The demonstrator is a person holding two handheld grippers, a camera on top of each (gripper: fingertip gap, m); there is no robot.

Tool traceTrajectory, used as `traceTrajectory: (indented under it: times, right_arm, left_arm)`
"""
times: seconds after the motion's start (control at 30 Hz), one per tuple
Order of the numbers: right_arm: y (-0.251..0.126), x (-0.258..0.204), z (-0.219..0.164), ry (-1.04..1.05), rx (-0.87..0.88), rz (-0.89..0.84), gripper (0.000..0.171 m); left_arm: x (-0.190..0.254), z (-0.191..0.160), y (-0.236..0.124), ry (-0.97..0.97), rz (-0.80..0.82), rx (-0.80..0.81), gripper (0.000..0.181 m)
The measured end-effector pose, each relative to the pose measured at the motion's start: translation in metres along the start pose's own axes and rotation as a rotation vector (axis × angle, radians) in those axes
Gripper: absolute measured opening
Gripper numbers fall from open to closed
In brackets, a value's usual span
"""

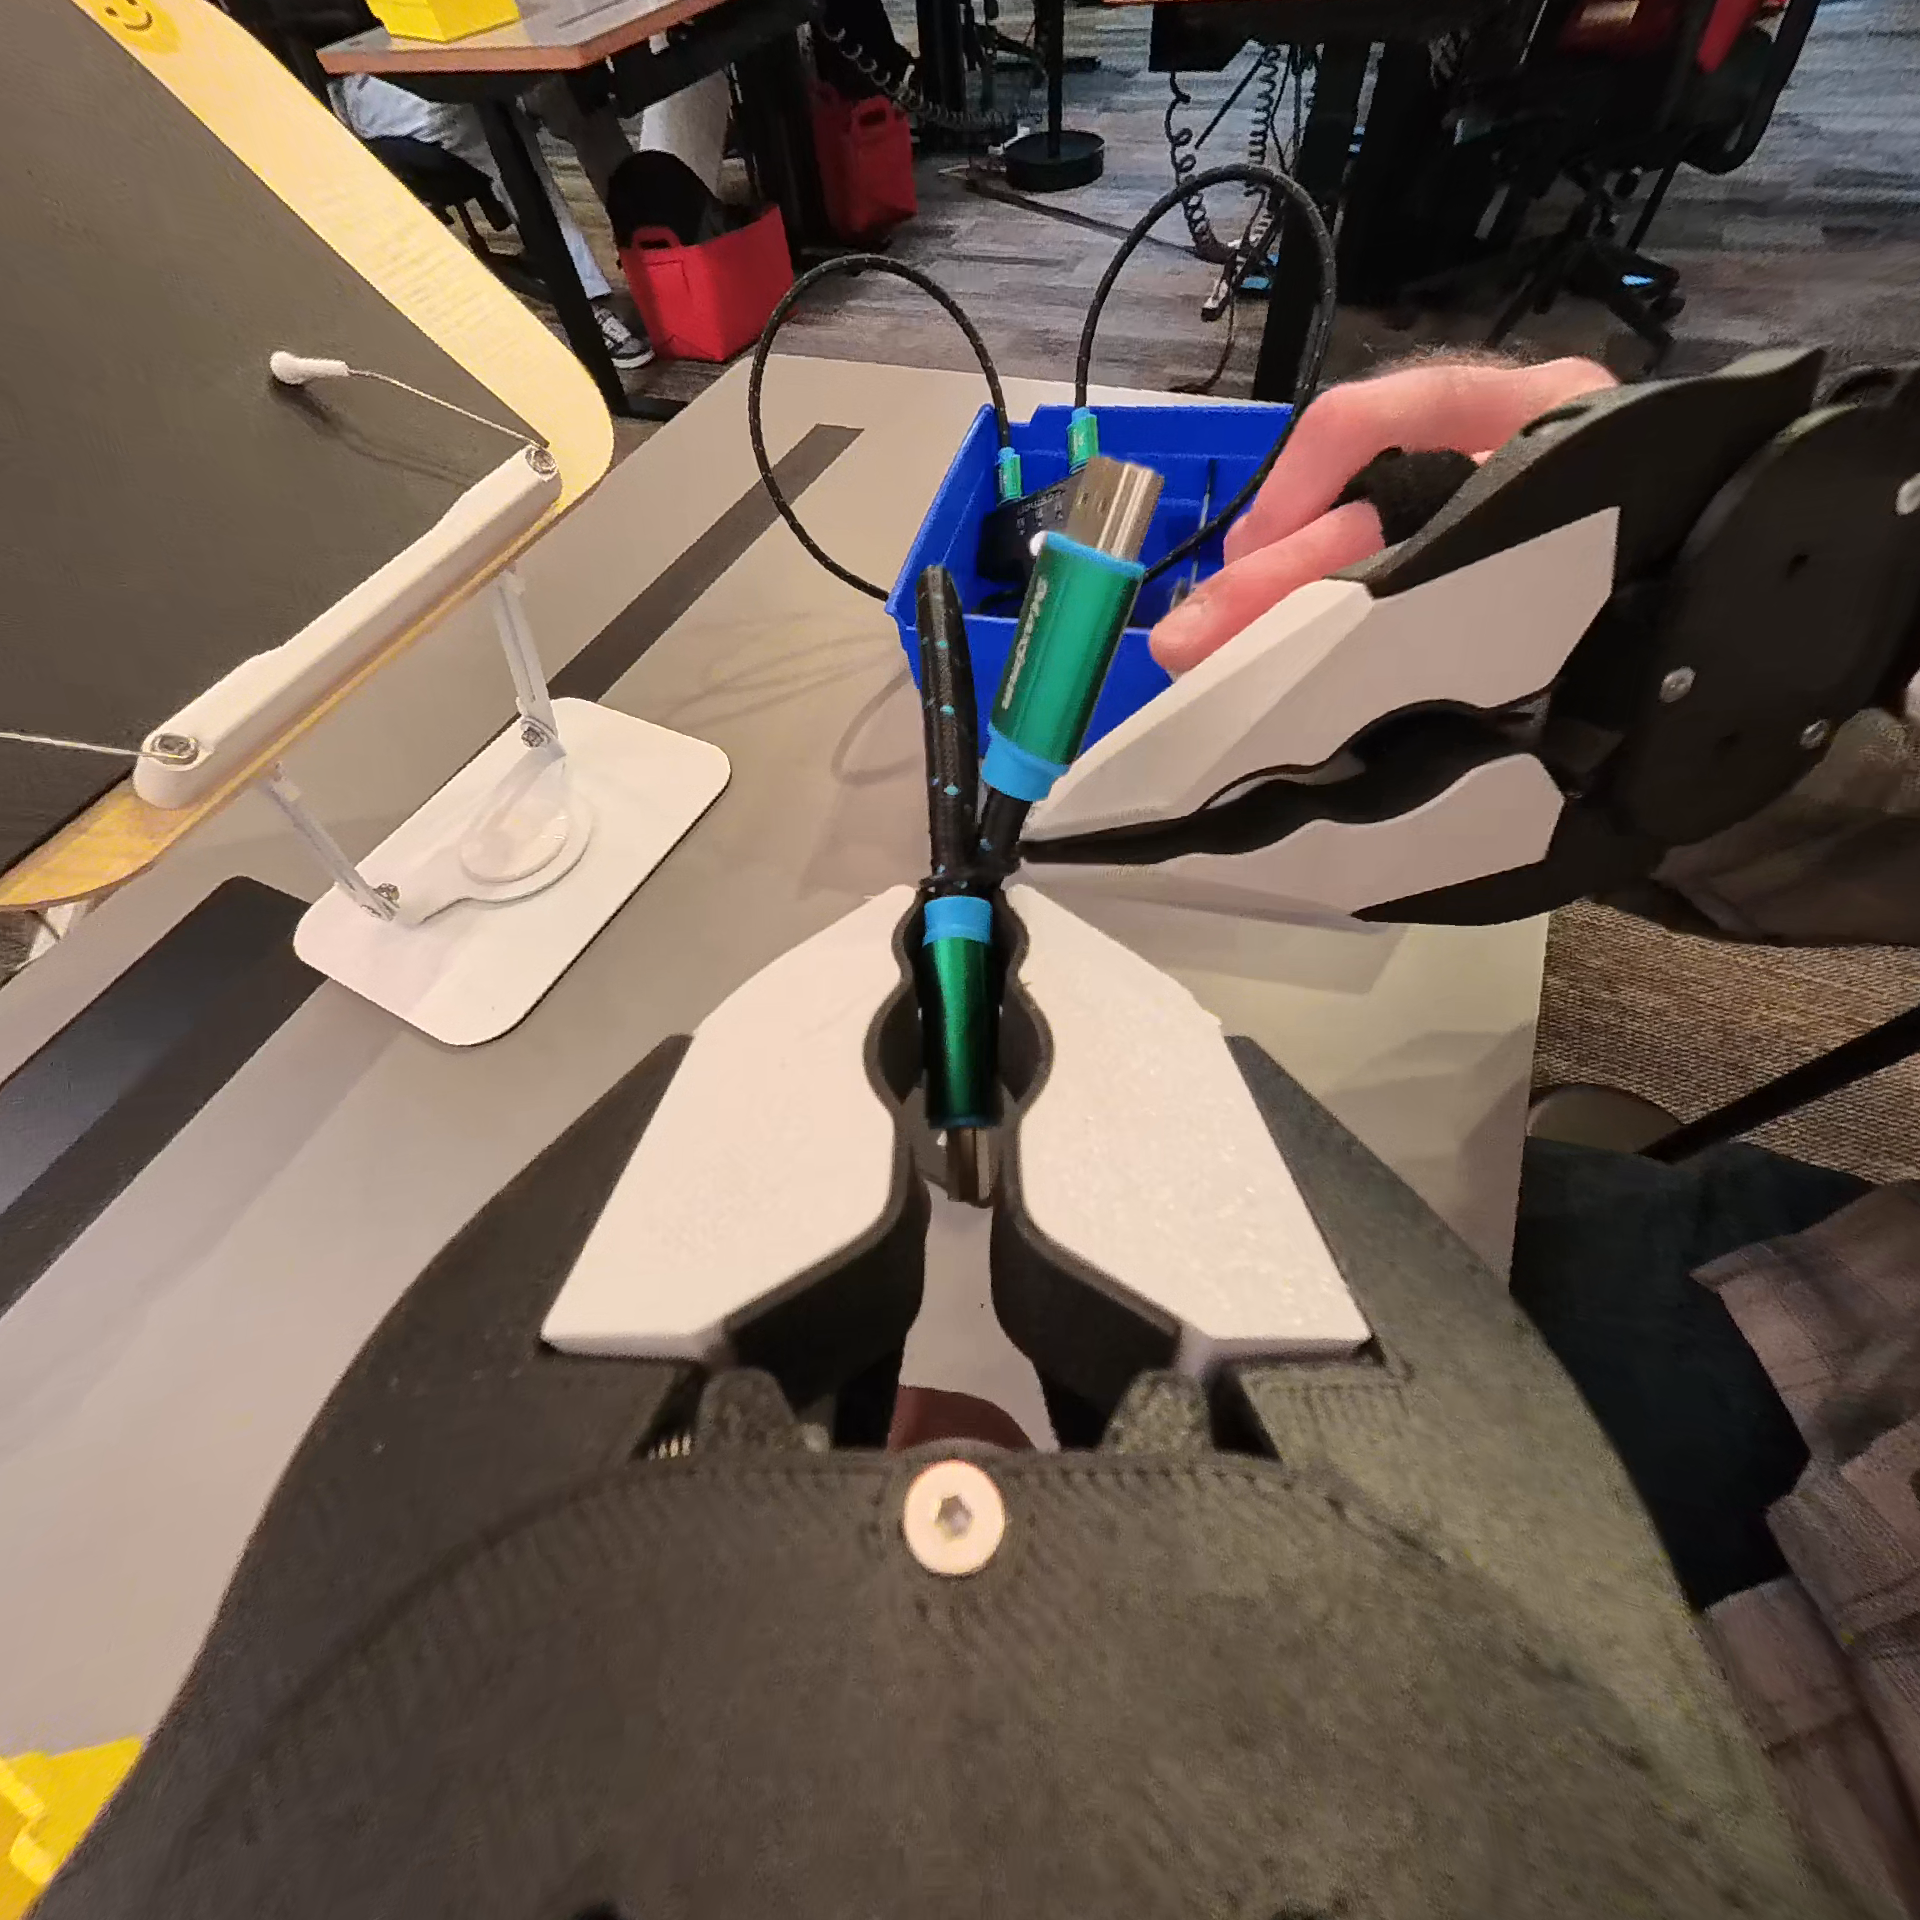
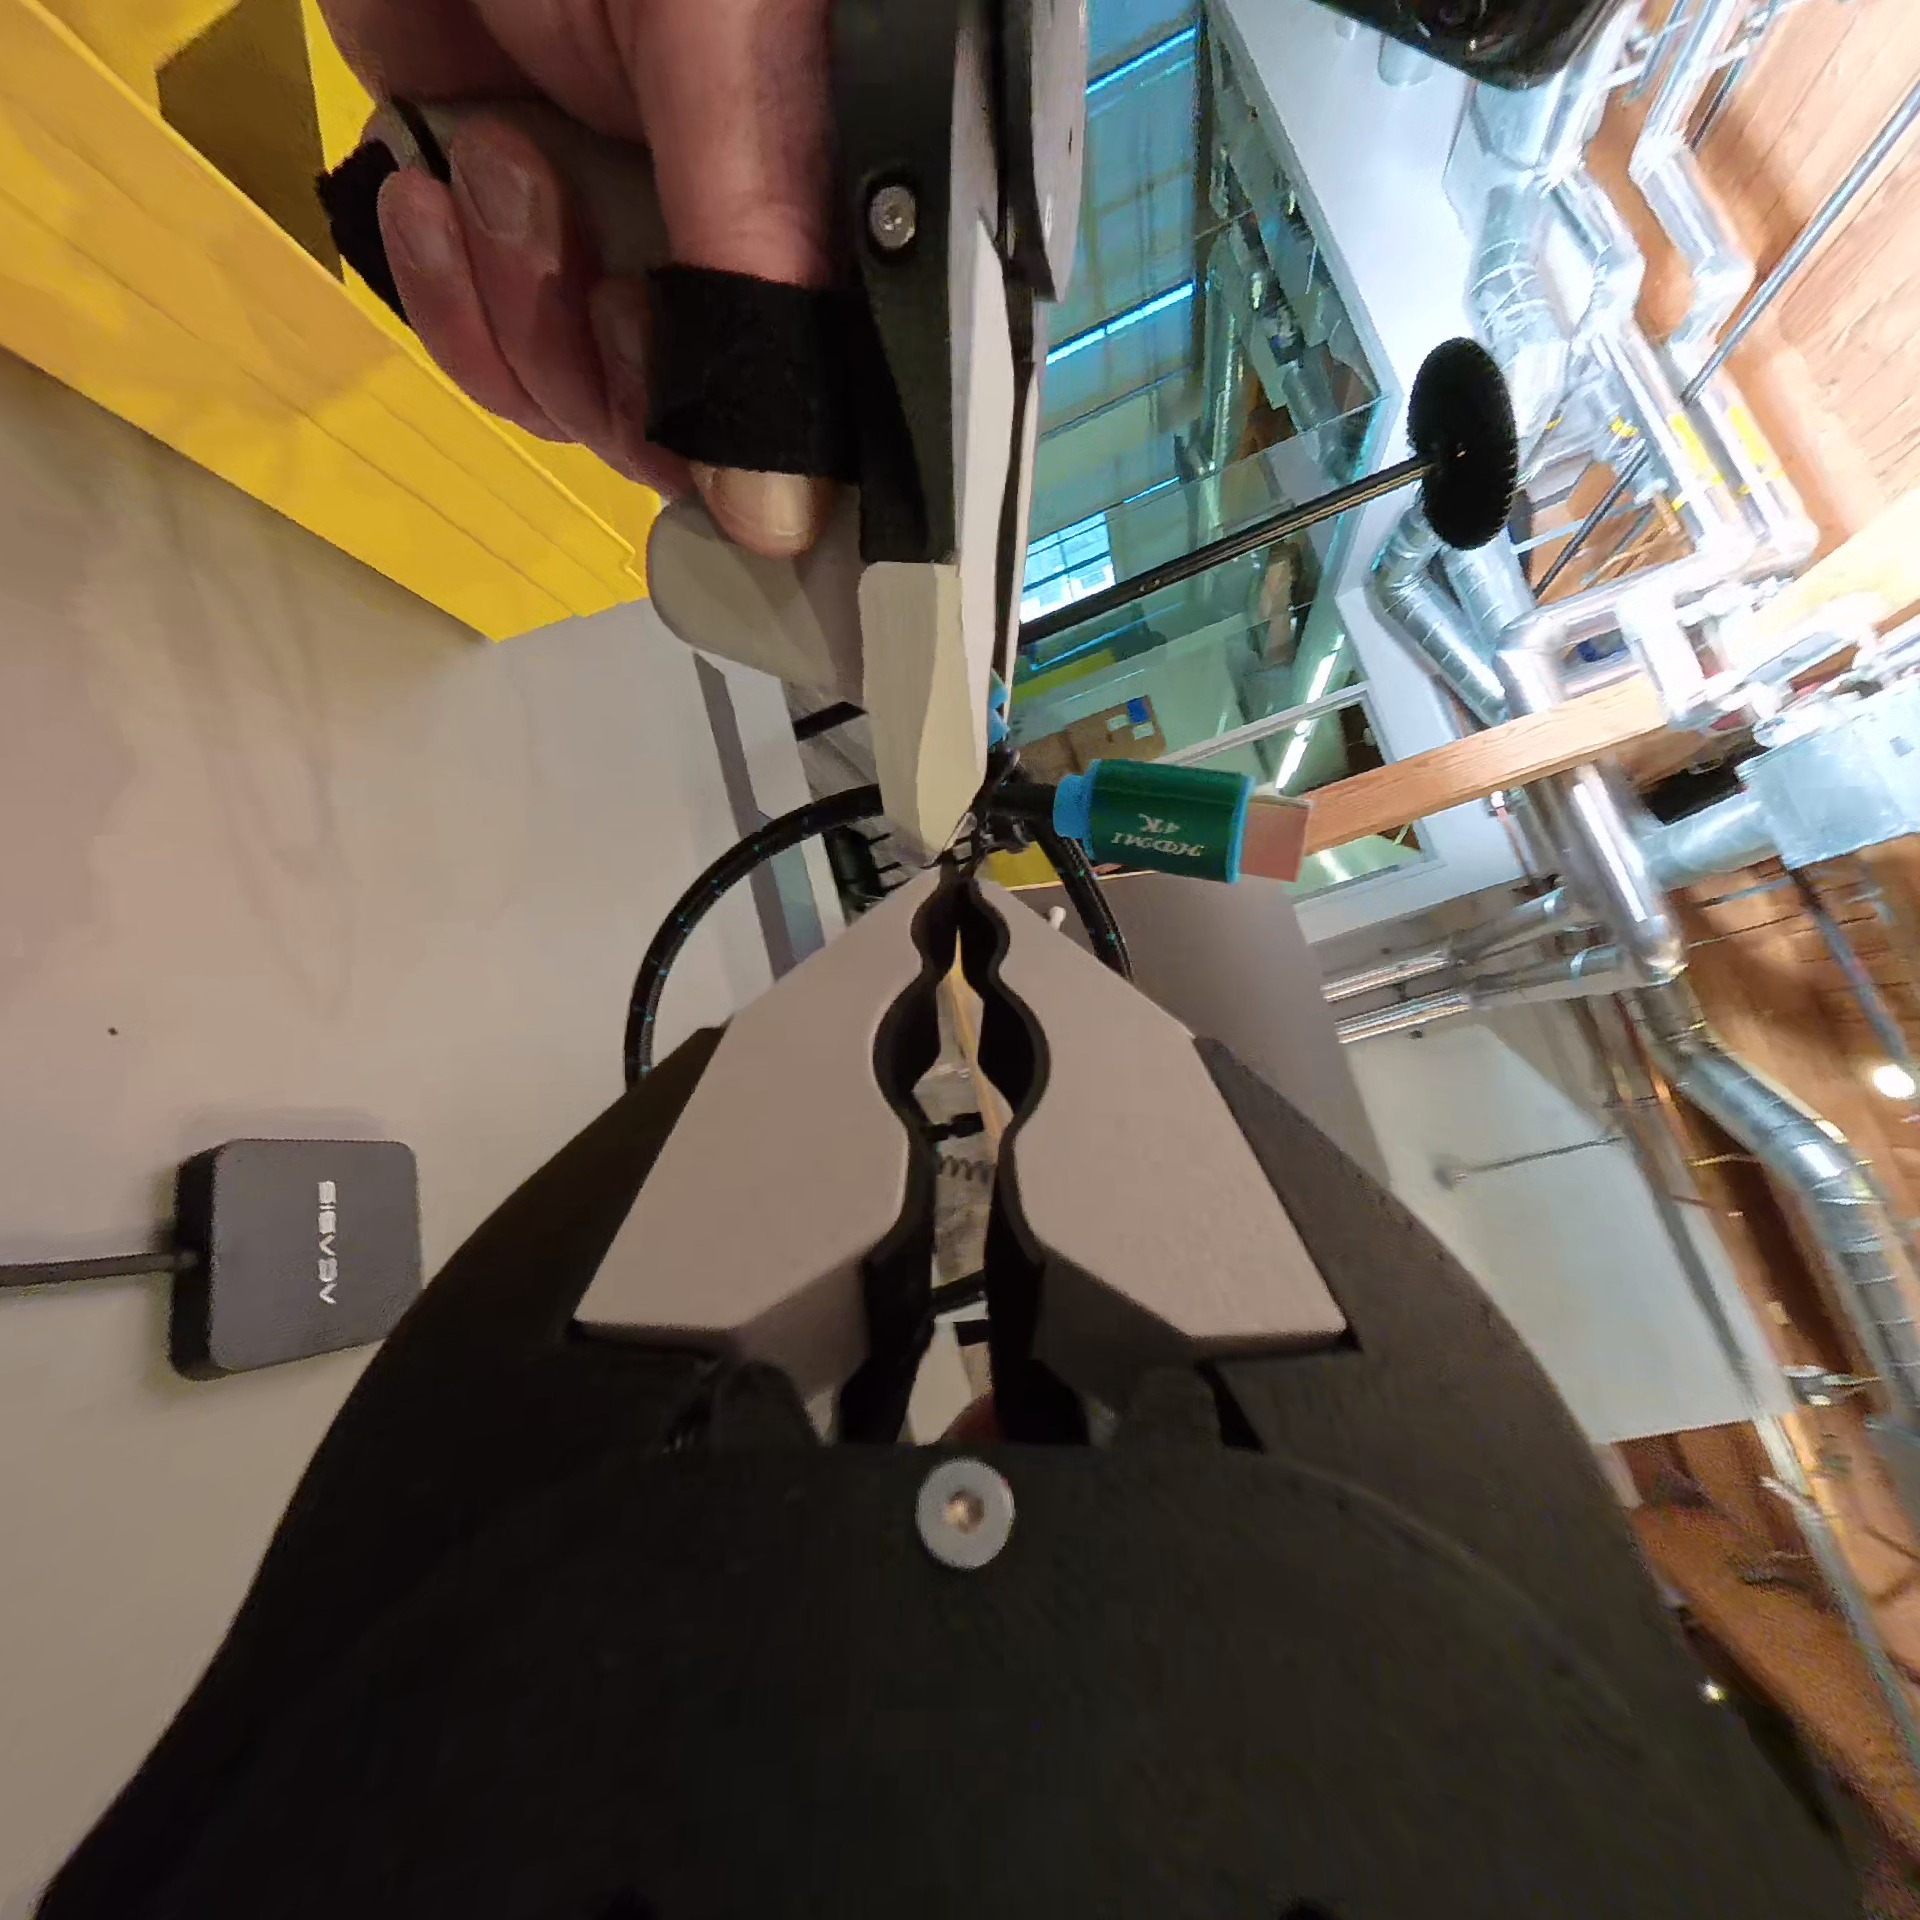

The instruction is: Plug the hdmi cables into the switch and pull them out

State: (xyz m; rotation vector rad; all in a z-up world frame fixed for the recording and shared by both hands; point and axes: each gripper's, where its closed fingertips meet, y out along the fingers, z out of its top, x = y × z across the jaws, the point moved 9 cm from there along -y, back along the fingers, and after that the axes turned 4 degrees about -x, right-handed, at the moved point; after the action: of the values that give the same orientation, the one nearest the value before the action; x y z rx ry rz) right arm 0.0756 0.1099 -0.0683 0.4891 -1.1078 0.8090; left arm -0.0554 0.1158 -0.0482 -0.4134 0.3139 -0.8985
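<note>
My left gripper (image 1: 961,894) is shut on a green HDMI plug (image 1: 956,1029) whose metal end points back at the camera. Just past its fingertips a thin black tie (image 1: 966,881) binds two braided cable ends. A second green plug (image 1: 1070,623) sticks up free; it also shows in the right wrist view (image 2: 1153,821). My right gripper (image 2: 954,883) is shut, its tips pinching the tie; it reaches in from the right (image 1: 1029,847). The left gripper (image 2: 940,821) meets it from above. The switch (image 1: 1023,525) lies in a blue bin (image 1: 1174,431) with two cables plugged in.
A white stand (image 1: 509,862) carrying a black board with a yellow edge (image 1: 208,312) stands on the left of the table. A yellow bin (image 2: 260,312) and a dark grey square device (image 2: 296,1252) with a cable lie on the table. My two grippers' fingertips are within a few centimetres of each other.
</note>
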Motion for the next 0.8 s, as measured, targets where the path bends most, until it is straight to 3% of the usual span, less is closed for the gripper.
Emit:
traceTrajectory:
  times: [0.17,0.33,0.5,0.63,0.8]
  right_arm:
    - [-0.002,0.008,-0.003,0.306,0.084,0.154,0.000]
    - [0.002,0.014,-0.010,0.767,0.207,0.345,0.000]
    - [0.011,0.013,-0.020,1.365,0.418,0.542,0.000]
    - [0.019,0.001,-0.029,1.852,0.702,0.680,0.000]
    - [0.022,-0.004,-0.030,1.865,0.679,0.665,0.000]
  left_arm:
    - [0.001,0.001,0.000,0.034,0.041,0.007,0.008]
    - [0.003,0.003,-0.001,0.109,0.112,0.029,0.008]
    - [0.002,0.005,-0.004,0.150,0.171,0.091,0.009]
    - [0.003,0.005,-0.002,0.190,0.247,0.143,0.009]
    - [0.000,0.002,-0.001,0.182,0.260,0.157,0.009]
